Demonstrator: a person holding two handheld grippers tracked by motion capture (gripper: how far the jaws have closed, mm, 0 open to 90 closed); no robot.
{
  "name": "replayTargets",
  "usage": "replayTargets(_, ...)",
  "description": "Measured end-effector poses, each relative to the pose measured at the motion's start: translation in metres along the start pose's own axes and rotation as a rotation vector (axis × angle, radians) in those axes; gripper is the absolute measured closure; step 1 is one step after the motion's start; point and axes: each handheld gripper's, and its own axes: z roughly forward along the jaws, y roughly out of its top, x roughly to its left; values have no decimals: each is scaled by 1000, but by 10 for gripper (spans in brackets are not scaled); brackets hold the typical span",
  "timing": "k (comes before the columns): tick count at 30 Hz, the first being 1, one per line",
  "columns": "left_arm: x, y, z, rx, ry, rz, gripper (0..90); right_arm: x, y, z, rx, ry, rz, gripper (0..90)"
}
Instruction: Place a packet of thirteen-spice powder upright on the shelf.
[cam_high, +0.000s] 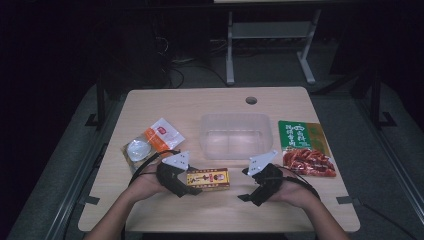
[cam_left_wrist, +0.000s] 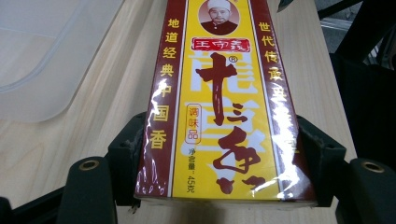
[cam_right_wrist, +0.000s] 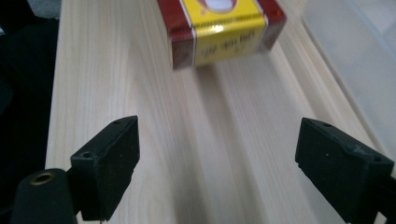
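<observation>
Tongs first, high view: left tongs (cam_high: 192, 189) clamp the box (cam_high: 208, 178) lying on the tabletop (cam_high: 210, 102) at lower centre; right tongs (cam_high: 248, 185) released, apart from it, likely a handover. Left gripper view: box (cam_left_wrist: 219, 107) squeezed between both pads. Right gripper view: jaws wide, empty, box (cam_right_wrist: 219, 32) at top, ahead.

spice box (cam_right_wrist: 219, 35) blurred, far end cut off, packet (cam_high: 159, 135) print unreadable

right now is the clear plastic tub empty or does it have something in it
Empty. In the high view the clear plastic tub shows only its bare bottom; the yellow spice box lies outside it, clamped in the left gripper.
</observation>
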Motion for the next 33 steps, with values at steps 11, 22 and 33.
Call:
replayTargets(11,8,14,4,-9,0,-1,315,15,-36,-18,-11,-90,114,139)
replayTargets(22,19,41,1,-11,3,26,314,9,-45,-22,-3,-135,143,139)
replayTargets(33,41,79,-10,-11,34,56,315,13,-43,-14,20,-104,99,138)
